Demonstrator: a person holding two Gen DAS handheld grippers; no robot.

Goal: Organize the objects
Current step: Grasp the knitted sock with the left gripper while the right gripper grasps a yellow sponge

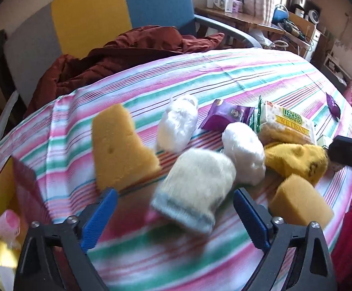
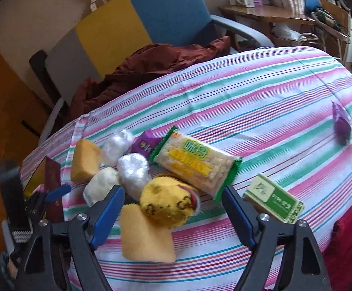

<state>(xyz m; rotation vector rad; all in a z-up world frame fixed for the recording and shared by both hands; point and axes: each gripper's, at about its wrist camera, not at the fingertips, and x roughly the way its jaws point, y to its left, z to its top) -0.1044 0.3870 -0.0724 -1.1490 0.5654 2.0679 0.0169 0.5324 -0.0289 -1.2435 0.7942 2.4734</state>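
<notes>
Cream sock (image 1: 195, 189) motion-blurred; small green box (image 1: 323, 141) mostly hidden behind right tongs (image 1: 350, 155); distant purple packet's (image 2: 340, 123) print too small to read.

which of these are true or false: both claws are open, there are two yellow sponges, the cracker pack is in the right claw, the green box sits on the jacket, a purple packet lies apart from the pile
1. Both claws are open. True: the left claw and right claw stand wide, pads pressing on nothing.
2. Two yellow sponges. True: one sponge far, another sponge near.
3. The cracker pack is in the right claw. False: it lies on the cloth, beyond the fingertips.
4. The green box sits on the jacket. False: it lies on the cloth.
5. A purple packet lies apart from the pile. True.
</notes>
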